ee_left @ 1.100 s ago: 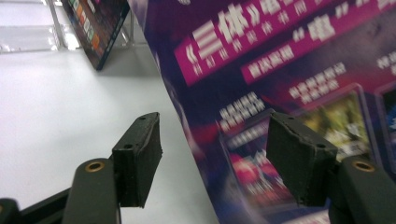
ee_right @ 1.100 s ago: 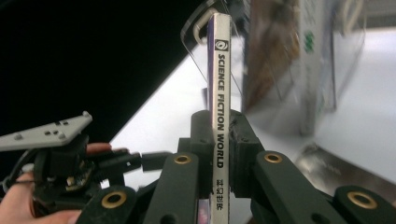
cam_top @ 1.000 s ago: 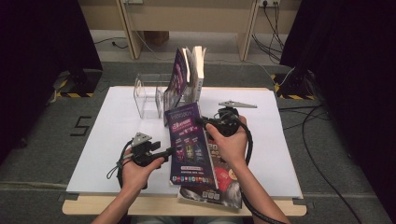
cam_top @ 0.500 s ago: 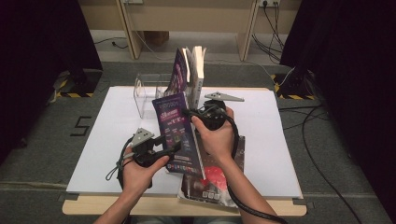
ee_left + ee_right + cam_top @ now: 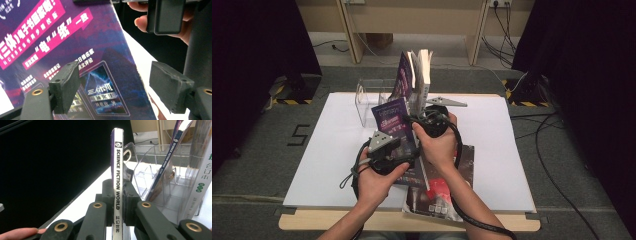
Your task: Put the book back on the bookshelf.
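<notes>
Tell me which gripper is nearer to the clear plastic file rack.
Right. The right gripper holds the purple magazine upright just in front of the clear rack; the left gripper, jaws just opened, sits farther back toward the person.

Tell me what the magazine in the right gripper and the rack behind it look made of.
Magazine: glossy coated paper, judging by its thin printed spine and the sheen on its cover; the right gripper is clamped on it. Rack: clear hard plastic, probably acrylic; you see through its walls.
</notes>
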`<action>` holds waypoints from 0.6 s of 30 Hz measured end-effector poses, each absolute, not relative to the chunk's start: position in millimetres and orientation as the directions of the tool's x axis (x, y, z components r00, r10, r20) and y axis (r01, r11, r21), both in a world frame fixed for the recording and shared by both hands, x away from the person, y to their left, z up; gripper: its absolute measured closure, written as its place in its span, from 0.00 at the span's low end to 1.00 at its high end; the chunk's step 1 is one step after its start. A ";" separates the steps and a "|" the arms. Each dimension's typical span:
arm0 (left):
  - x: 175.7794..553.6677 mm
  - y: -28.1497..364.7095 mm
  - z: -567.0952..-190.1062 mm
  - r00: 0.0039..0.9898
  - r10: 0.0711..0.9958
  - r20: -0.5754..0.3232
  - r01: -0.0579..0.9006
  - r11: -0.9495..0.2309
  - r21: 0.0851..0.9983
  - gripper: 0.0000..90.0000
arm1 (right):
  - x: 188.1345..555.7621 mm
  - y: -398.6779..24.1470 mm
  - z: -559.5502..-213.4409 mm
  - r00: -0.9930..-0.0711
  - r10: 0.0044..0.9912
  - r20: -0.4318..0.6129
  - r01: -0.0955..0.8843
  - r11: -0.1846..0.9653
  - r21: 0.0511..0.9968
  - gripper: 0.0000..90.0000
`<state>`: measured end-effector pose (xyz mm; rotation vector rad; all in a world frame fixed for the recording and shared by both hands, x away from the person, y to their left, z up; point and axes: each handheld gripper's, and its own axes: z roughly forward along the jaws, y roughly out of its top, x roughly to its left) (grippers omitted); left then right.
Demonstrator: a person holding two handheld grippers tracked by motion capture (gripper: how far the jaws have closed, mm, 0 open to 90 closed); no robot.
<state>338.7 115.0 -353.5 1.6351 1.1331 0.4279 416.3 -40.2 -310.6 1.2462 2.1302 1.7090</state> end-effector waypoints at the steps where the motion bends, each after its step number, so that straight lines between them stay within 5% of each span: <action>1: 339.6 113.4 -353.0 0.480 0.841 -0.249 0.460 0.000 0.888 0.25 | 416.3 -40.0 -310.4 -0.647 0.666 0.372 0.507 0.012 0.862 0.93; 18: 351.0 98.8 -350.2 0.378 0.920 -0.101 0.382 -0.056 0.922 0.26 | 411.3 -28.9 -297.7 -0.655 0.684 0.320 0.448 0.010 0.894 0.93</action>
